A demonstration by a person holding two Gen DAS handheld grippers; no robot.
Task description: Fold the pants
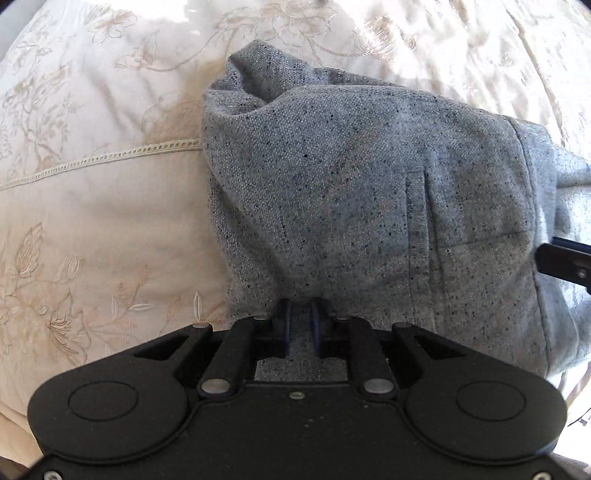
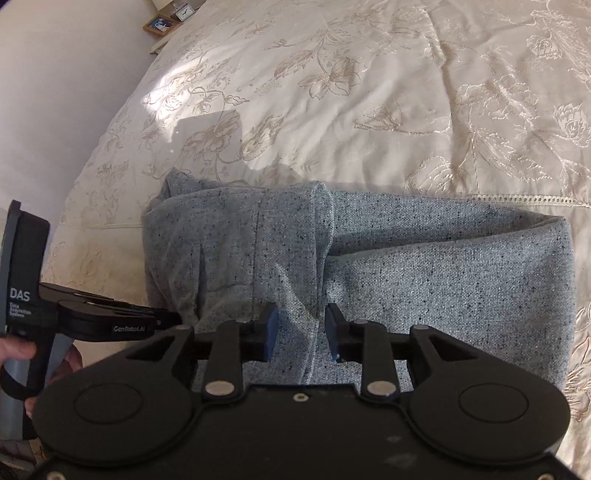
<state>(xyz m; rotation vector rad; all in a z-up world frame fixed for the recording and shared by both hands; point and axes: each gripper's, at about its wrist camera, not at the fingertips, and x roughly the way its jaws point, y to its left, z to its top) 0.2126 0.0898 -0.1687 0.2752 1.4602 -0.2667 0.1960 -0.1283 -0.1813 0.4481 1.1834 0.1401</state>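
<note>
Grey speckled pants (image 1: 351,184) lie folded into a thick bundle on a cream embroidered bedspread (image 1: 92,229). My left gripper (image 1: 301,321) points down onto the bundle's near edge. Its blue pads stand a narrow gap apart, with cloth showing between them and no visible pinch. In the right wrist view the pants (image 2: 443,277) stretch across the middle. My right gripper (image 2: 303,326) is open above them, a stitched hem running between its fingers without touching the pads. The left gripper (image 2: 171,318) reaches in from the left at the pants' edge. The right gripper's fingertip (image 1: 561,258) shows at the right border.
The bedspread (image 2: 369,92) spreads far beyond the pants. A white wall (image 2: 55,92) runs along its left side. A framed picture (image 2: 159,24) and a small clock (image 2: 183,14) stand on a ledge at the top left. A hand (image 2: 18,349) holds the left gripper's handle.
</note>
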